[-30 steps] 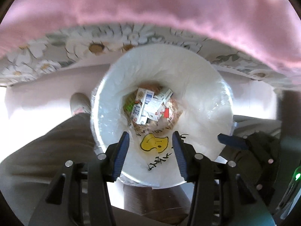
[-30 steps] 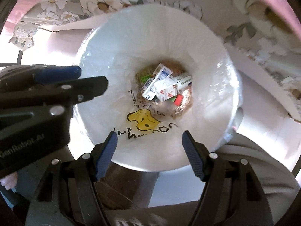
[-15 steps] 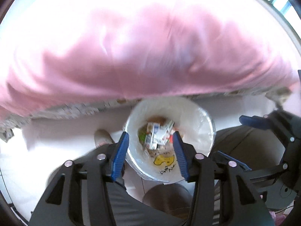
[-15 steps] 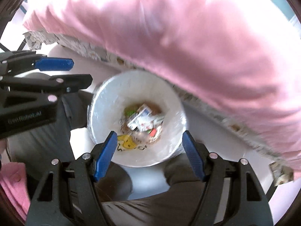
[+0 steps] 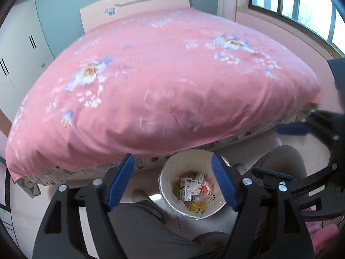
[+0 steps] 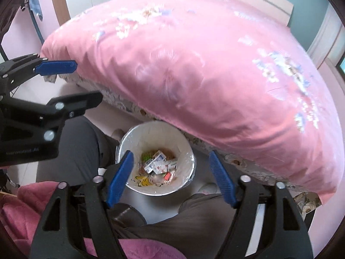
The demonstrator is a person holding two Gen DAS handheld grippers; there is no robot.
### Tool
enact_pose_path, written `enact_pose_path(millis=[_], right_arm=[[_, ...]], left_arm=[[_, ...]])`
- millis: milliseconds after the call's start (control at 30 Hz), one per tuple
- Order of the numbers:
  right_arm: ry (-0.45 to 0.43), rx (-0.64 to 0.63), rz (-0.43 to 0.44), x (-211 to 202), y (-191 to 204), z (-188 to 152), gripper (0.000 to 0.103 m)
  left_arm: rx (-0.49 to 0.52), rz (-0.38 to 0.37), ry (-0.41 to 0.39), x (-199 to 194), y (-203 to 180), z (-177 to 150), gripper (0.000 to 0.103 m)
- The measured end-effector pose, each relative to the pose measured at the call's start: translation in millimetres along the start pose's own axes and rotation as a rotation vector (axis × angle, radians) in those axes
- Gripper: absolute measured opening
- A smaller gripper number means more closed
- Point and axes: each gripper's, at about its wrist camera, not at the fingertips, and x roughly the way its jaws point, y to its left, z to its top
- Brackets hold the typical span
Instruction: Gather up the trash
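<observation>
Left wrist | white lined bin [image 5: 172, 172] holds cartons [image 5: 190, 185] | left gripper [image 5: 172, 183], right gripper [image 6: 171, 177] wide, empty

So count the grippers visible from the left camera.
2: the left gripper at the bottom centre, open over the trash bin; the right gripper at the right edge, also open.

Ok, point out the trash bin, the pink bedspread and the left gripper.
trash bin [image 6: 163, 129]: right wrist view, bare inner wall.
pink bedspread [image 5: 163, 82]: left wrist view, middle of the top.
left gripper [image 5: 172, 183]: left wrist view, midway between its blue fingertips.
</observation>
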Motion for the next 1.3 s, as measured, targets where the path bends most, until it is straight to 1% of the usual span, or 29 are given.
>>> enact_pose_path(millis=[100, 200, 300, 500, 667, 733, 867, 1067, 1200, 1300], right_arm=[[-0.041, 0.014, -0.005, -18.0, 6.7, -7.9, 0.076], [-0.078, 0.034, -0.024, -33.3, 10.9, -14.7, 0.079], [-0.115, 0.061, -0.057, -48.8, 12.6, -24.0, 0.081], [-0.180, 0.126, -0.115, -69.2, 13.2, -40.1, 0.081], [-0.260, 0.168, -0.197, -88.7, 14.9, -50.3, 0.084], [-0.273, 0.183, -0.204, -92.2, 14.5, -52.9, 0.084], [-0.271, 0.205, -0.191, -92.9, 14.3, -58.6, 0.085], [-0.254, 0.218, -0.186, -87.1, 15.2, -66.9, 0.085], [-0.234, 0.231, -0.175, -81.0, 13.5, -68.6, 0.085], [-0.224, 0.241, -0.165, -77.4, 12.8, -70.1, 0.085]], left_arm=[[0.006, 0.006, -0.020, -17.7, -3.3, -5.5, 0.083], [0.012, 0.026, -0.039, -33.2, -4.3, -12.8, 0.085], [0.022, 0.065, -0.073, -50.8, -8.4, -20.5, 0.089], [0.020, 0.077, -0.106, -67.5, -17.3, -31.8, 0.090], [0.020, 0.090, -0.150, -80.8, -23.4, -38.5, 0.091], [0.023, 0.093, -0.157, -83.4, -25.7, -39.6, 0.091], [0.018, 0.085, -0.162, -84.2, -27.9, -42.0, 0.091], [0.037, 0.075, -0.149, -78.6, -36.7, -49.2, 0.091], [0.036, 0.054, -0.126, -72.1, -39.0, -51.5, 0.091], [0.025, 0.053, -0.108, -67.7, -36.9, -52.7, 0.091]])
